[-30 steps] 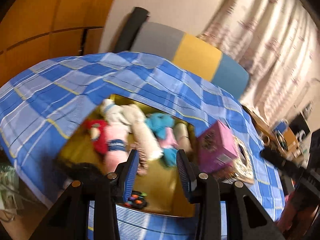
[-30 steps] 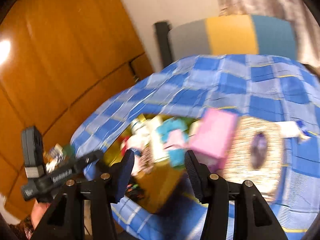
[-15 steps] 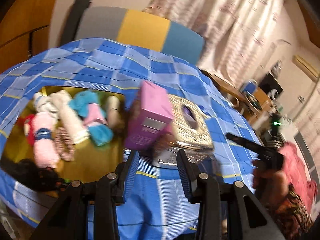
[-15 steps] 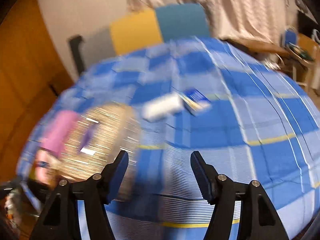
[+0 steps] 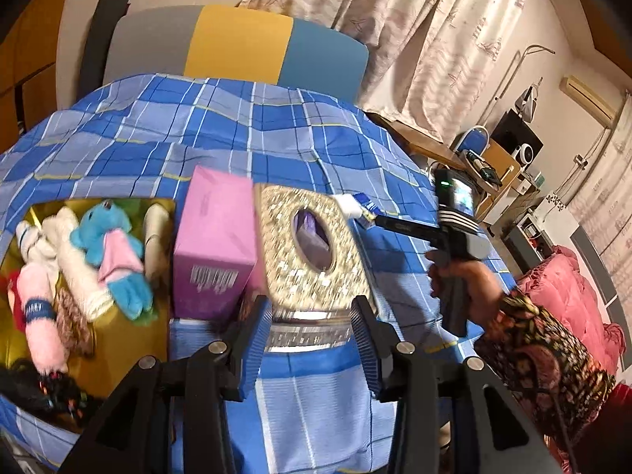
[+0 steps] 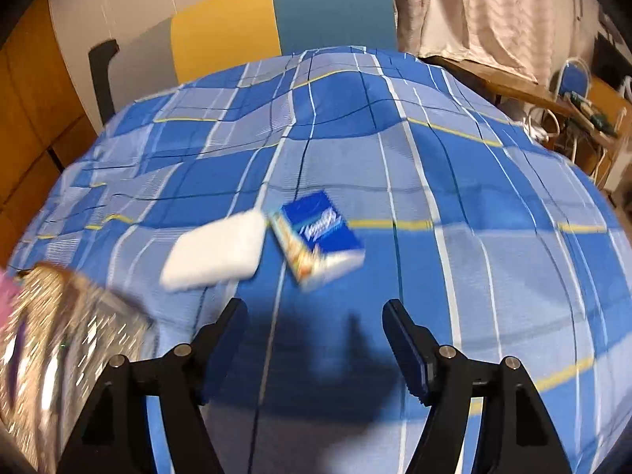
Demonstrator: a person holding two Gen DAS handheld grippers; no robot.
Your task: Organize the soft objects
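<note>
A gold tray [image 5: 130,339] at the left holds several soft toys: a blue plush [image 5: 106,245], a pink one [image 5: 37,308] and white ones. A pink box [image 5: 215,245] and a glittery tissue box [image 5: 312,245] stand beside it. A white tissue pack [image 6: 215,254] and a blue tissue pack [image 6: 320,237] lie on the blue checked cloth [image 6: 454,166]. My left gripper [image 5: 312,339] is open and empty, just before the glittery box. My right gripper [image 6: 316,339] is open and empty, just short of the two packs; it also shows in the left wrist view [image 5: 395,225].
A grey, yellow and blue chair back [image 5: 237,43] stands behind the table. Curtains hang at the back right. A wooden side table [image 5: 454,146] with clutter and a pink cushion [image 5: 565,296] lie to the right. Dark hair ties [image 5: 51,391] lie at the tray's near corner.
Both grippers swung right: the left from over the toy tray to the glittery box, the right from the tray and pink box to the two tissue packs. Both stayed open.
</note>
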